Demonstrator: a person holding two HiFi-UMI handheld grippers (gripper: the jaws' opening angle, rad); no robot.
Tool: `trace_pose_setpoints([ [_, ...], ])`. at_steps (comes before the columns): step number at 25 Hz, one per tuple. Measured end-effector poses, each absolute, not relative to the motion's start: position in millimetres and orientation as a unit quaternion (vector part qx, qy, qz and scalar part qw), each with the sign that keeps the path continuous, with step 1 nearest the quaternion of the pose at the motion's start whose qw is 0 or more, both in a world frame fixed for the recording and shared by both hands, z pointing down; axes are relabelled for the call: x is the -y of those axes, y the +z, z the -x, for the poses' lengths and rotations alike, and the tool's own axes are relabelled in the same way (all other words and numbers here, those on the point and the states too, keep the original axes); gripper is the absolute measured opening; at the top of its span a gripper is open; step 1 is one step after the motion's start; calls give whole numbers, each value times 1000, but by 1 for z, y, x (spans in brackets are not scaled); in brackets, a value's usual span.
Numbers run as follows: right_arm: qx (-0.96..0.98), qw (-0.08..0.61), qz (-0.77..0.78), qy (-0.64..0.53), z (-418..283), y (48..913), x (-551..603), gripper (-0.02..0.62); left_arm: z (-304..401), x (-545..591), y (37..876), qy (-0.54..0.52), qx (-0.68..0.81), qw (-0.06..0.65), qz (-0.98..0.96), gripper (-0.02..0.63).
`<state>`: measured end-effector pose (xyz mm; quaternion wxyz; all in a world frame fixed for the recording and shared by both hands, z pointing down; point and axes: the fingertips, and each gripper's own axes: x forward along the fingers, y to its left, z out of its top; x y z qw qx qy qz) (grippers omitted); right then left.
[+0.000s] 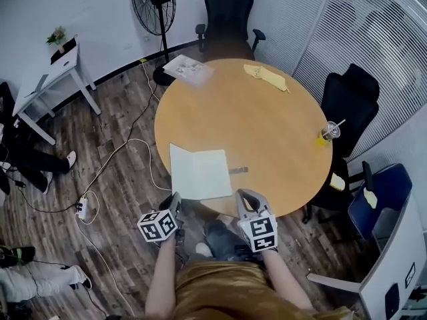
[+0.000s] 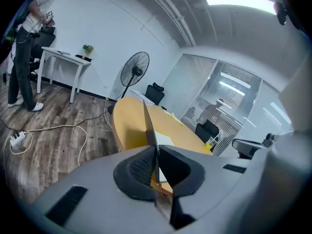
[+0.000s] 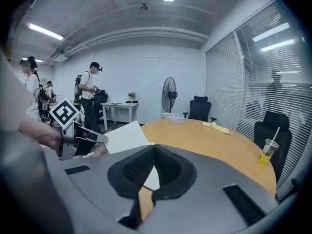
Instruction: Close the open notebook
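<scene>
Notebook (image 1: 200,173): white, open, at the counter's (image 1: 267,122) near edge.
Your left gripper (image 1: 176,200): pinching its raised left leaf.
Your right gripper (image 1: 244,196): pressed together; contact with notebook unclear.

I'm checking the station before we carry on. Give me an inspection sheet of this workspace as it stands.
Surface: round wooden table.
Job's things: open white notebook at the near edge, left leaf raised.
Clutter: yellow cloth, plastic cup with straw, stack of papers.
Grippers: left gripper, fingers shut on the notebook's leaf; right gripper, fingers together at the notebook's near right corner, hold unclear.
Cables: white power strip with cable on the wooden floor.
Surroundings: black office chairs, black standing fan, white desk, standing person.
</scene>
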<state>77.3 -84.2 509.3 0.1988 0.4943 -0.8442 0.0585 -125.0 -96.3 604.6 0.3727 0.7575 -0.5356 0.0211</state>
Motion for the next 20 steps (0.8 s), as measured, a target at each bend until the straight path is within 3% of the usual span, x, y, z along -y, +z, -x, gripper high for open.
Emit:
trace_pose_setpoints([
  [20,841,203,-496,73,-75,517,93,12,113,106,592,103,533,271,-795,46],
])
